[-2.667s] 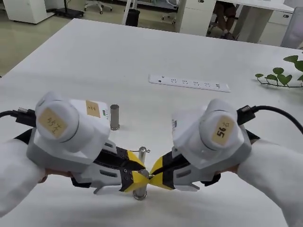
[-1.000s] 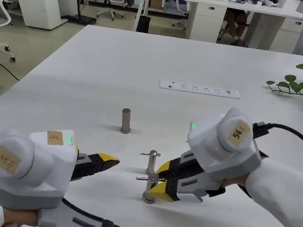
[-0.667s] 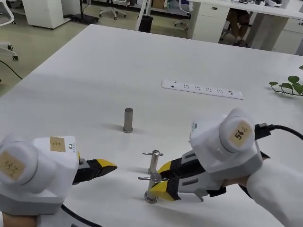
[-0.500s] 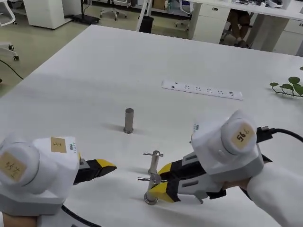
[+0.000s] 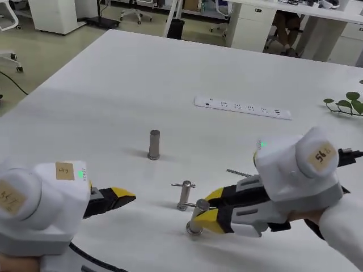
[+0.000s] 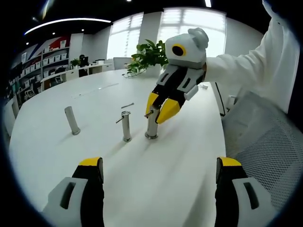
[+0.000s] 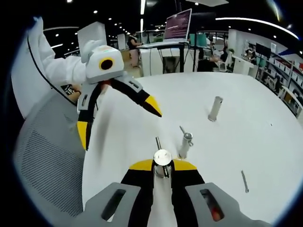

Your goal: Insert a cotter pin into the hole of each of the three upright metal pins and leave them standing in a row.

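On the tabletop (image 5: 113,85) in the head view, the right tool (image 5: 207,211) is clamped on the near pin (image 5: 195,224). It is best set down upright, in line with the second pin (image 5: 184,194) and the bare pin (image 5: 153,144). In the left gripper view, the left tool (image 6: 158,165) gapes, holding nothing. In the right gripper view, a cotter (image 7: 158,142) crosses the near pin, a steel cylinder. A loose cotter (image 7: 244,181) lies aside.

1. White plastic left gripper (image 5: 122,198) and white plastic right gripper (image 5: 205,212): black jaws, yellow tips, tan labels, a tiny green light on each.
2. Silver-grey upright metal pins (image 5: 153,144): plain, shiny.
3. Flat white tabletop (image 5: 113,85): no pattern at all.
4. Long white power strip (image 5: 243,107), green leafy plant (image 5: 343,102).
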A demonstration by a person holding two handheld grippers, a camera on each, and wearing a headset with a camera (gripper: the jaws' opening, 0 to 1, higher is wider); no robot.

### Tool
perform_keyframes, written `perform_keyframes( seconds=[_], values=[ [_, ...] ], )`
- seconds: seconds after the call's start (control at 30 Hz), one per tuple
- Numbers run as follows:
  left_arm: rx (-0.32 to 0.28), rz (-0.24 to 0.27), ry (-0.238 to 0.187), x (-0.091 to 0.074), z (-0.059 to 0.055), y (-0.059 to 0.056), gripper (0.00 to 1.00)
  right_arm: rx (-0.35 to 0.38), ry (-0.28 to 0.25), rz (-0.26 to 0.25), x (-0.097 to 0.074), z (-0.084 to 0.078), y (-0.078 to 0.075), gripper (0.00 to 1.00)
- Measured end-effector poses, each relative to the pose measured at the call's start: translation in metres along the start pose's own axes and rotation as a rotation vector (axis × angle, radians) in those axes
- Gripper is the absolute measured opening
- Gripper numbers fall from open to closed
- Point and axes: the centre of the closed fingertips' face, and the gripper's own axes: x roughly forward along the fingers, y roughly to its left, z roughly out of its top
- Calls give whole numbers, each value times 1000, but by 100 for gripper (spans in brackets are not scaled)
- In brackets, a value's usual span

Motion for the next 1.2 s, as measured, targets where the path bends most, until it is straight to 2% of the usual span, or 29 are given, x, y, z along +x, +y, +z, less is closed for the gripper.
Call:
perform_keyframes(
  seconds=[0.33,0.47,0.7,0.93,1.1,1.2],
  values=[
    [-15,7,16,1,-3,3,99,-20,37,-58,-18,-18,-38,7],
    [-15,6,20,1,-4,3,99,-26,44,-58,-18,-21,-44,7],
    [-16,9,24,0,-5,4,97,-14,41,-56,-15,-23,-45,7],
    [-18,-6,34,1,-7,-2,97,1,30,-50,-9,-24,-42,7],
    [-33,-8,27,0,-6,-3,97,24,27,-48,-9,-24,-41,8],
    [-38,-4,23,0,-6,-2,96,10,32,-49,-8,-24,-40,8]
  ],
)
